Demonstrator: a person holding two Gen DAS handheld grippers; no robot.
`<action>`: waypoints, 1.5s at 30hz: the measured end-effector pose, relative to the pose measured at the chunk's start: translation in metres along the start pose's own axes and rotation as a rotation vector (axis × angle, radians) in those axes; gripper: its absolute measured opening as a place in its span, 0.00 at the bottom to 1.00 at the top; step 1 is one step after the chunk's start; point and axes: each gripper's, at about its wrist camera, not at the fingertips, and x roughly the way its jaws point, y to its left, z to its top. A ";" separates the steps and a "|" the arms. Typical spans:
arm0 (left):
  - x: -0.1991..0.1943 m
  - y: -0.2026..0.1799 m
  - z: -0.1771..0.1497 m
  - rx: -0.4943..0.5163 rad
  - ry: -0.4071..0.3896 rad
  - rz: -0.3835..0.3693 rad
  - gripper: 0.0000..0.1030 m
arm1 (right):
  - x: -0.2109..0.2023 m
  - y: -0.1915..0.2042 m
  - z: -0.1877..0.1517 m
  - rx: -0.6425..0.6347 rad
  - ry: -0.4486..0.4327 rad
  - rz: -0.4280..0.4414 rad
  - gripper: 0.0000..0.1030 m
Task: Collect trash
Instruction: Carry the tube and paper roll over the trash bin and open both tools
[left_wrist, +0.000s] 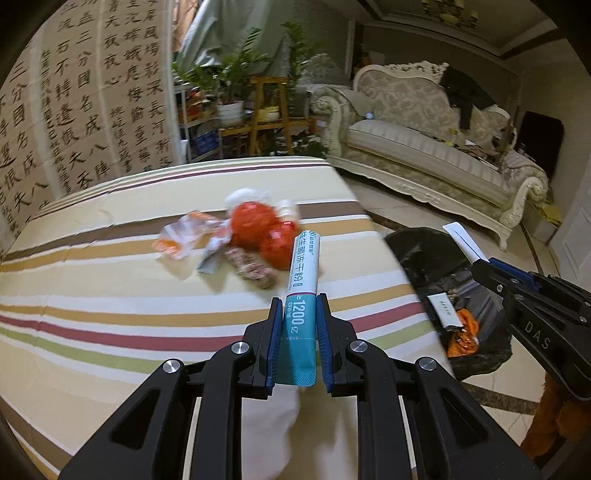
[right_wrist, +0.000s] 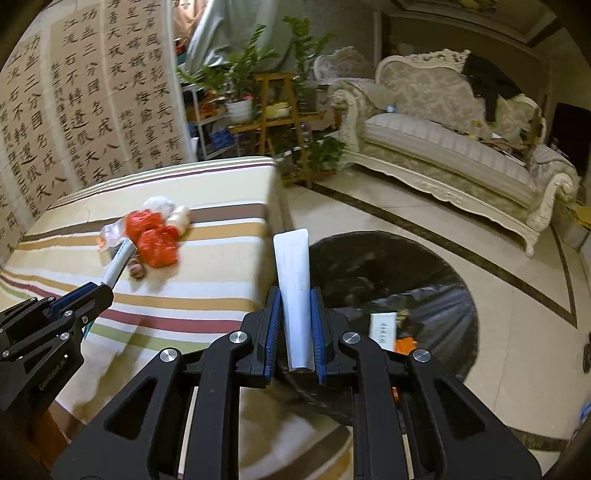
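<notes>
My left gripper (left_wrist: 298, 299) is shut on a teal and white stick sachet (left_wrist: 304, 273), held above the striped table (left_wrist: 110, 295). Over the table's right edge my right gripper (right_wrist: 294, 293) is shut on a plain white sachet (right_wrist: 293, 273), with the bin just beyond it. A black-lined trash bin (right_wrist: 369, 258) stands on the floor to the right of the table, with a white packet (right_wrist: 382, 328) and an orange wrapper (right_wrist: 404, 345) inside. Red crumpled wrappers (left_wrist: 258, 229), clear plastic (left_wrist: 181, 236) and a patterned wrapper (left_wrist: 251, 267) lie in a pile on the table.
A cream sofa (left_wrist: 436, 147) with clutter stands across the tiled floor. Wooden plant stands with potted plants (left_wrist: 236, 85) are behind the table. A calligraphy screen (left_wrist: 74, 110) runs along the left. The right gripper also shows at the right of the left wrist view (left_wrist: 480, 264).
</notes>
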 end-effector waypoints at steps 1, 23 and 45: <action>0.001 -0.004 0.001 0.008 0.000 -0.005 0.19 | -0.001 -0.006 0.000 0.010 -0.003 -0.009 0.16; 0.038 -0.104 0.019 0.159 -0.004 -0.075 0.19 | 0.012 -0.087 -0.012 0.146 -0.009 -0.111 0.16; 0.066 -0.122 0.030 0.149 0.044 -0.041 0.55 | 0.029 -0.110 -0.012 0.191 0.006 -0.144 0.31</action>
